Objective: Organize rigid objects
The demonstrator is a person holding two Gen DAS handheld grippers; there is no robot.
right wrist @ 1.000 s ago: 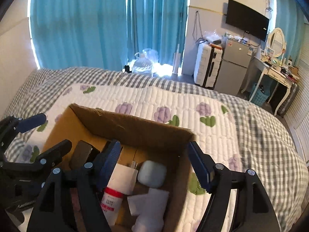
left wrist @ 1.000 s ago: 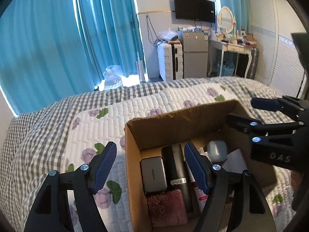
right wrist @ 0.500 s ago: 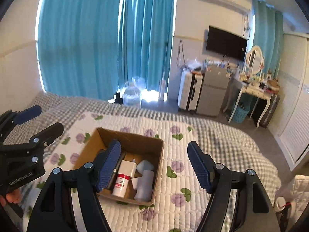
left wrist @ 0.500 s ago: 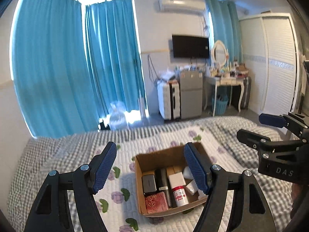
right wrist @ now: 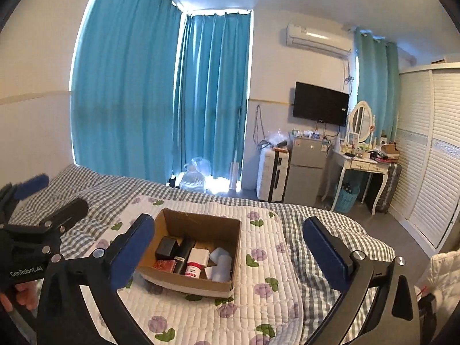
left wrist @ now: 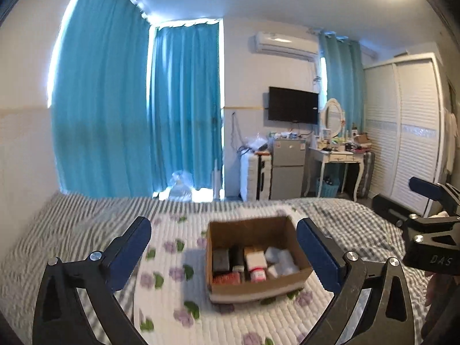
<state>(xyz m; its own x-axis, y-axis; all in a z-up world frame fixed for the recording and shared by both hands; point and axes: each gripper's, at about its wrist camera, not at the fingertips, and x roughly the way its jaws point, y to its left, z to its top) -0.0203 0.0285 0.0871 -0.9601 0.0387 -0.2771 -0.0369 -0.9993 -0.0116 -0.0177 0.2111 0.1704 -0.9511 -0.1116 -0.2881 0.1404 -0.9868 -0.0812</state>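
An open cardboard box (left wrist: 253, 289) (right wrist: 187, 283) sits on the quilted bed. Inside it lie a dark grey case (right wrist: 166, 247), a black cylinder (right wrist: 183, 254), a white carton (right wrist: 198, 257), a red-capped bottle (right wrist: 193, 270), a red patterned item (right wrist: 164, 265) and a pale blue case (right wrist: 220, 256). My left gripper (left wrist: 222, 224) hangs well back from the box and above it. Its jaws are opening wide with nothing between them. My right gripper (right wrist: 229, 222) is also back and raised, jaws opening and empty. Each gripper shows at the edge of the other's view.
The floral quilt (right wrist: 267, 281) covers a grey checked bed (right wrist: 330, 230). Beyond the bed stand blue curtains (right wrist: 210, 100), a white suitcase (right wrist: 271, 172), a small fridge (right wrist: 304, 169), a dressing table (right wrist: 362, 166) and a slatted wardrobe (right wrist: 431, 158). A person's hand (right wrist: 23, 293) holds the left gripper.
Both grippers have drawn back and up from the box, which now looks smaller and farther off. Both pairs of jaws stand wider apart than before.
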